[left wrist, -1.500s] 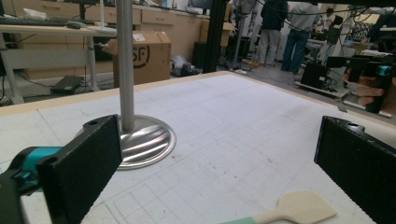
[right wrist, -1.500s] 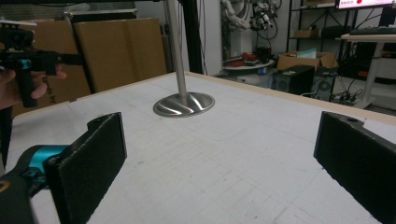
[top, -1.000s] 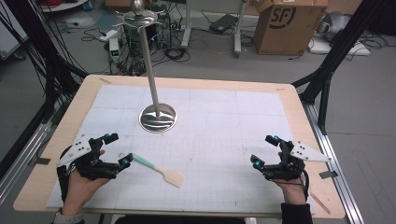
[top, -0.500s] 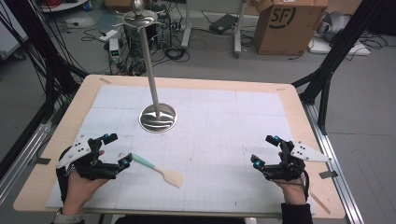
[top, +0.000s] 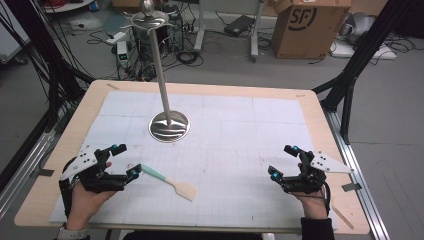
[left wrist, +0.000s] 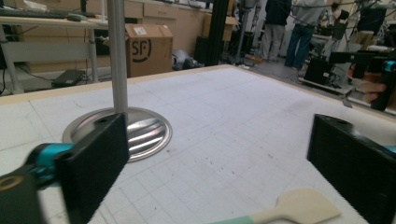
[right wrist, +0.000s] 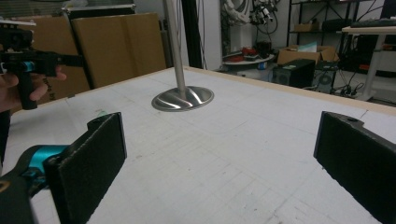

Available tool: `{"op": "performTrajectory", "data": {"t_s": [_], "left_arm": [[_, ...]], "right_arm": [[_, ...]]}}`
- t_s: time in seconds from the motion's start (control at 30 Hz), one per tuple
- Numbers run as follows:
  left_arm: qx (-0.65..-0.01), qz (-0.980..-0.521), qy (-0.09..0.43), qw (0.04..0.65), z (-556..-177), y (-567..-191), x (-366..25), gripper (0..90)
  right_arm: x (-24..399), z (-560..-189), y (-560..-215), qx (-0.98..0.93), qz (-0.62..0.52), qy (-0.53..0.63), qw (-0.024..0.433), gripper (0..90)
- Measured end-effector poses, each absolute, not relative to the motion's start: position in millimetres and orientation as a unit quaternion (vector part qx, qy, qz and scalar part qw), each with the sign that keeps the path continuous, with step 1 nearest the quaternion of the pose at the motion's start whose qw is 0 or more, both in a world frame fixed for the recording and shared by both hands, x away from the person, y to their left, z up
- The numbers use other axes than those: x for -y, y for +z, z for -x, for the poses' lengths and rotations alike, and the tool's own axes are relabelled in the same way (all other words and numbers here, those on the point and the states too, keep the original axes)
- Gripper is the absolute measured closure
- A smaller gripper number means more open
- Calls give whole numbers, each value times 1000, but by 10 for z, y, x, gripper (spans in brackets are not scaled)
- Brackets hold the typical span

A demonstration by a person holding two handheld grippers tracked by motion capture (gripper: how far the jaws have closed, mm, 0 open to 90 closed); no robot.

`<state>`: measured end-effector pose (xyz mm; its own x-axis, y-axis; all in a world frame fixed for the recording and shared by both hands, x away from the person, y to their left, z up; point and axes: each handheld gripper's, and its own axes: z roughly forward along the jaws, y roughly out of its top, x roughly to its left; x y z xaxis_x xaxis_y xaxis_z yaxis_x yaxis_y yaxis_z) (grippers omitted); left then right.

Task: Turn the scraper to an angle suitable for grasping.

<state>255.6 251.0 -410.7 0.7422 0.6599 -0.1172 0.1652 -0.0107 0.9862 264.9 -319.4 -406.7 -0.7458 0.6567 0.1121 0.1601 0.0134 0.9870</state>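
High view: the left gripper [top: 126, 161] lies at the near left of the table [top: 320, 125], jaws apart and just closing, the spatula [top: 169, 183] handle tip at its lower jaw, unpinched; the right gripper [top: 283, 161] rests wide and empty at near right. Left gripper view: the spatula's [left wrist: 299, 207] blade lies on the mat between the spread jaws, the metal stand [left wrist: 122, 125] beyond. Right gripper view: wide jaws over bare mat.

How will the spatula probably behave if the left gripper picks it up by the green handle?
The spatula lies flat and looks thin, so it is probably light and will not roll. Its pale blade seems like soft silicone and may bend slightly. The left gripper, whose jaws have just been closing, stands open around the smooth, narrow handle, which could slip or pivot.
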Motion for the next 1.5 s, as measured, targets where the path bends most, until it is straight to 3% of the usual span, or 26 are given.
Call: {"op": "performTrajectory", "data": {"t_s": [0.1, 0.3, 0.37, 0.77, 1.03, 1.5], "left_arm": [[-304, -700, 183, 619, -2543, -4123, -2505, 386], [-304, -727, 183, 587, -2509, -4149, -2470, 780], [-302, -732, 183, 582, -2503, -4174, -2457, 873], [-338, -787, 132, 499, -2597, -4394, -2306, 897], [-365, -805, 133, 448, -2655, -4488, -2198, 897], [-379, -812, 129, 424, -2732, -4515, -2133, 897]], "right_arm": [[3194, -2652, -4072, -685, -299, 635, 196, 14], [3181, -2667, -4095, -687, -301, 632, 193, 14], [3174, -2671, -4100, -690, -300, 631, 190, 15], [3150, -2697, -4108, -692, -295, 632, 186, 14], [3142, -2696, -4113, -694, -296, 629, 186, 15], [3145, -2708, -4115, -690, -296, 636, 179, 14]]}}
